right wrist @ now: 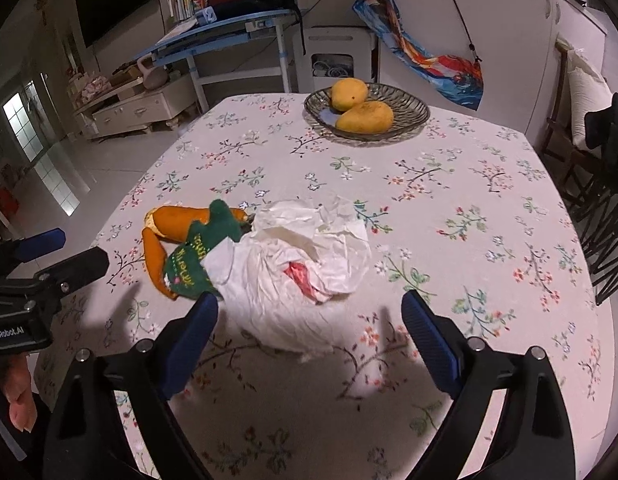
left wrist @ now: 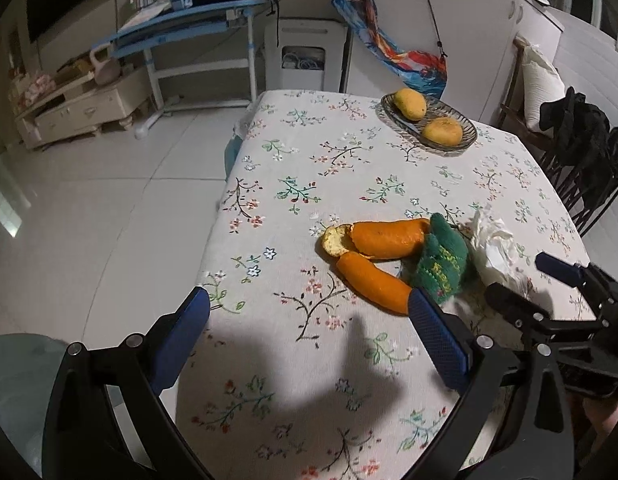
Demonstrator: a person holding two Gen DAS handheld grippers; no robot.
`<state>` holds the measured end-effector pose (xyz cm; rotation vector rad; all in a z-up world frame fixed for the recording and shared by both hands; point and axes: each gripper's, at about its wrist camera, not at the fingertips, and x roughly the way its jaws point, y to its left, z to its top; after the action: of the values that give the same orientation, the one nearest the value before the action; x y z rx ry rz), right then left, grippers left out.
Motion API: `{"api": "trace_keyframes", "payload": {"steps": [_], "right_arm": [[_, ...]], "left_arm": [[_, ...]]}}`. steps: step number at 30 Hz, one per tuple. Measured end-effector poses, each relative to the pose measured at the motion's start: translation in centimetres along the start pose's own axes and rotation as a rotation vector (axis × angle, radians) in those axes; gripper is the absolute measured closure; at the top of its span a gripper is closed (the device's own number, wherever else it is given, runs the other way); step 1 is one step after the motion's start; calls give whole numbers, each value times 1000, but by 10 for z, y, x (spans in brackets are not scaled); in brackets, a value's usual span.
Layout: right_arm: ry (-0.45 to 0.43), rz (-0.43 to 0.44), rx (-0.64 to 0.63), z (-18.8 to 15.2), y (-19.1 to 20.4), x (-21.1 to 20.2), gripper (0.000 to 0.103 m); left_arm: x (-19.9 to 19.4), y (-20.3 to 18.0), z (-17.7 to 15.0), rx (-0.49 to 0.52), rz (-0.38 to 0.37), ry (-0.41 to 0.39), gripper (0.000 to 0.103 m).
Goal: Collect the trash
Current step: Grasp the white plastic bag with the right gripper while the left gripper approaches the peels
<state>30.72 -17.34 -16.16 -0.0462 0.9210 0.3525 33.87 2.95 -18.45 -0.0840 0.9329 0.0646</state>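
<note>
Trash is lying in one cluster near the left edge of the tabletop (right wrist: pixel 469 184), toward my end of it: a crumpled white tissue heap (right wrist: pixel 305 264), a green wrapper (right wrist: pixel 193 256) and orange peel (left wrist: pixel 385 238), all touching or overlapping. I am counting two long peel strips joined at a curled end, one wrapper and, as far as I can tell, one tissue heap with a bit of red showing inside it.

I am holding the right gripper (right wrist: pixel 309 344) over the tabletop with its jaws spread wide and nothing between the pads; the tissue heap is lying straight ahead of it, its near edge reaching in between the fingertips. That is the relation I am judging the next move on: the right hand is nearer the tissue, and the heap is running roughly across the jaw opening, so a push forward and down should bracket it.

I am holding the left gripper (left wrist: pixel 309 336) released as well, empty, over the left edge of the tabletop. The peel is lying ahead and to its right, the nearer strip ending just beside its right fingertip, its long axis slanting away to the left.

At the far end, one glass dish (right wrist: pixel 413 114) is holding two mangoes (right wrist: pixel 365 117); those are not trash.
</note>
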Motion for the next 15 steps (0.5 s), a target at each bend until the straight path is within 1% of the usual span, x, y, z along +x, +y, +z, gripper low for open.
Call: {"api": "trace_keyframes", "payload": {"steps": [3,5,6,7,8,9,11,15], "right_arm": [[16,13,-2,2,1,7,24],[29,20,3,3,0,9,36],[37,26,6,3,-2,11,39],[43,33,8,2,-2,11,47],[51,39,9,2,-3,12,52],[55,39,8,1,-3,12,53],[55,48,8,0,-6,10,59],[55,59,14,-1,-10,5,62]], "left_arm": [[12,-1,4,-13,-9,22,7],[19,-4,6,-14,-9,34,7],[22,-5,8,-18,-10,40,7],[25,-6,9,-22,-12,45,7],[27,-6,10,-25,-13,49,7],[29,-7,11,-28,-14,54,7],[35,-9,11,-33,-14,72,7],[45,-8,10,-55,-20,109,7]]}}
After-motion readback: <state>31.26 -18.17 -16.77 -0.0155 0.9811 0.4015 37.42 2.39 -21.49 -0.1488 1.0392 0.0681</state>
